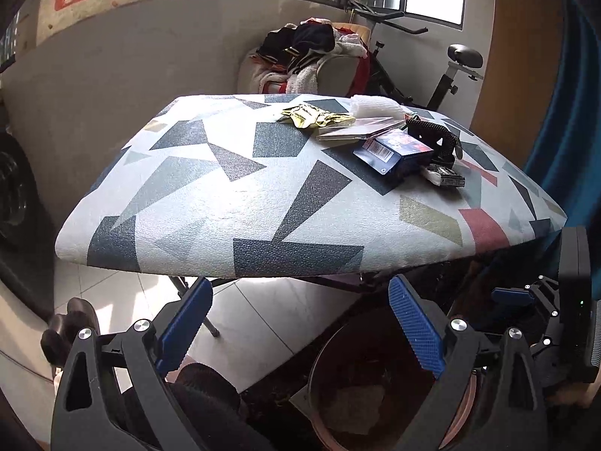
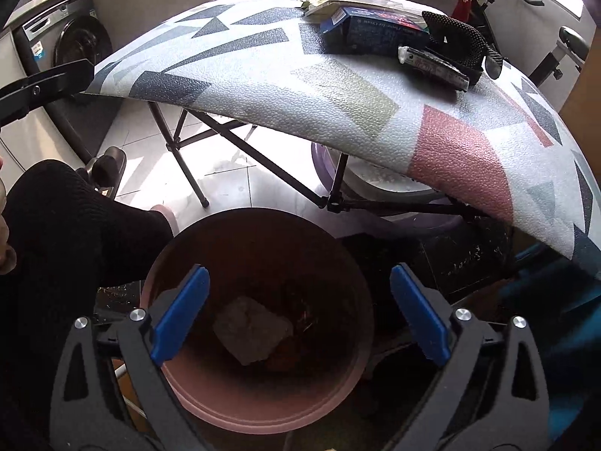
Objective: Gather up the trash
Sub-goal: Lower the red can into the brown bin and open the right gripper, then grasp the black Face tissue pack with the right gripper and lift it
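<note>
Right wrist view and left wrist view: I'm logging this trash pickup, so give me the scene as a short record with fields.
bin: pinkish round bucket on the floor beside the table
bin contents: one crumpled grey wad
table: folding table with a patterned cover
left on table: gold wrapper, blue box, small tube, black strap, flat clear packet
left gripper: open, empty, low in front of the table
right gripper: open, empty, above the bucket

The table [image 1: 233, 203] edge hides part of the bin [image 1: 338, 338] rim.
</note>
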### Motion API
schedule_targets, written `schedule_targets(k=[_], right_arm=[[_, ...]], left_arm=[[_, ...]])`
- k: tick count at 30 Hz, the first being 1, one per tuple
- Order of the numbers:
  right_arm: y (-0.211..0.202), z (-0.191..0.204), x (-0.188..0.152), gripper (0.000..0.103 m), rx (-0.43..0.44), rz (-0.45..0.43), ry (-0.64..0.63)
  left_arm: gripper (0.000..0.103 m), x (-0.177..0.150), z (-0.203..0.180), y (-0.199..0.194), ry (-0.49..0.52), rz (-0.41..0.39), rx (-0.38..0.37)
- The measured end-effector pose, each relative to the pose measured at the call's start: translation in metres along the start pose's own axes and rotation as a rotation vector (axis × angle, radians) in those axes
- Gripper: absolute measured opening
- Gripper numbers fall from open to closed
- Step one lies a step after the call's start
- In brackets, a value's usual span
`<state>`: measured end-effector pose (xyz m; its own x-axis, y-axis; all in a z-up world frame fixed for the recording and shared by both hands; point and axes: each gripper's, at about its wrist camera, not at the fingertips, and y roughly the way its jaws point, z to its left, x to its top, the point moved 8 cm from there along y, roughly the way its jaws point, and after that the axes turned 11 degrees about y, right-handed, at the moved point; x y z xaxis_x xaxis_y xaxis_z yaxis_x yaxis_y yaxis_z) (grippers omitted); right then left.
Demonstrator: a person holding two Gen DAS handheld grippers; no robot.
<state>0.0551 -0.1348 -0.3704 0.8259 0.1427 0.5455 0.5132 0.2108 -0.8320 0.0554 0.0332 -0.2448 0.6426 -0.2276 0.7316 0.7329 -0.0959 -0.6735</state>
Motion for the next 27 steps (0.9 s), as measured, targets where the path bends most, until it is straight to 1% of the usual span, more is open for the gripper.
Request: schedule_targets(k=[5, 12, 14, 17, 22, 26, 27], right_arm=[[-0.008, -0.003, 0.008, 0.097, -0.003, -0.052, 0.012], [-0.025, -0.01, 0.025, 0.097, 0.036, -0.174, 0.054], [-0.024, -0.016, 0.027, 0.097, 0.052, -0.172, 0.085], [-0.021, -0.025, 0.029, 0.097, 0.048, -0.164, 0.133], [-0.03, -0.037, 0.039, 0.097, 0.083, -0.231, 0.197], [-0.031, -0.046, 0.057, 0.097, 0.104, -0.238, 0.208], [-0.032, -0.049, 0.064, 0.097, 0.085, -0.251, 0.203]], left_arm=[[0.093, 0.0, -0.004, 0.002, 0.025, 0.007, 0.003], [0.093, 0.0, -0.003, 0.002, 0.021, 0.005, 0.009], [0.093, 0.0, -0.003, 0.003, 0.02, 0.004, 0.012], [0.093, 0.001, -0.004, 0.004, 0.026, 0.006, 0.015], [0.093, 0.001, -0.005, 0.005, 0.031, 0.008, 0.018], [0.093, 0.0, -0.002, 0.008, 0.013, 0.012, 0.027], [0.093, 0.0, 0.0, 0.009, 0.008, 0.014, 0.032]])
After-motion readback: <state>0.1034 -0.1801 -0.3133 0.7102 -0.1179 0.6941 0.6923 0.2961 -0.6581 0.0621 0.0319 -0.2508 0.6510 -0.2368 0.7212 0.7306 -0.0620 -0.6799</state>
